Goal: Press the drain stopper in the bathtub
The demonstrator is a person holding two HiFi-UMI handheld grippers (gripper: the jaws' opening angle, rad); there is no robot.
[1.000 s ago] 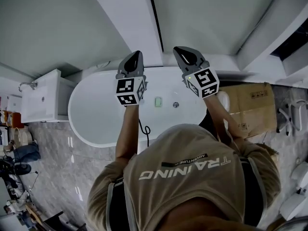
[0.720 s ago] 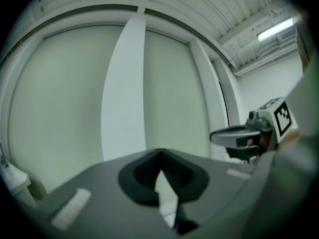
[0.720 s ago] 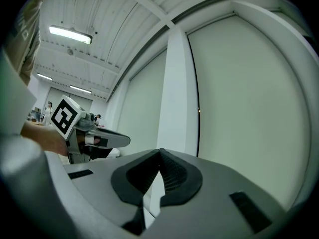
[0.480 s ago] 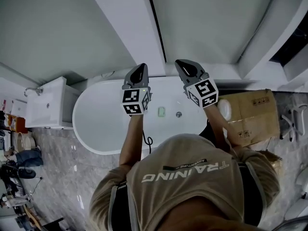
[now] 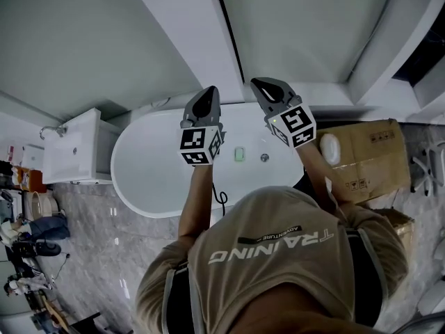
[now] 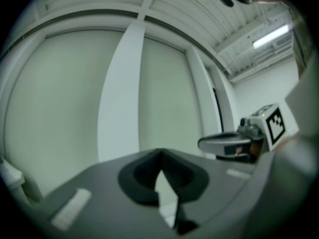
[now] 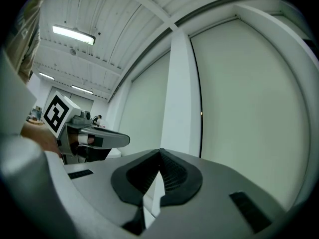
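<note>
The white oval bathtub (image 5: pixel 149 176) lies below me in the head view. Its small round drain stopper (image 5: pixel 264 157) sits on the tub floor, with a pale green rectangular piece (image 5: pixel 240 154) just left of it. My left gripper (image 5: pixel 208 94) and right gripper (image 5: pixel 261 84) are held side by side high over the tub, pointing at the far wall, well apart from the stopper. The left gripper view shows its jaw tips (image 6: pixel 159 156) meeting with nothing between them, and the right gripper (image 6: pixel 219 143) beside it. In the right gripper view the tips (image 7: pixel 160 156) also meet, empty.
A white washbasin cabinet (image 5: pixel 69 148) stands left of the tub. A cardboard box (image 5: pixel 368 158) with a white round object (image 5: pixel 329 148) on it stands at the right. A black cable (image 5: pixel 220 197) hangs over the tub's near rim. Clutter lies on the marble floor at far left.
The tub and both grippers have drifted right and slightly up in the head view. The grippers stay side by side, both still shut.
</note>
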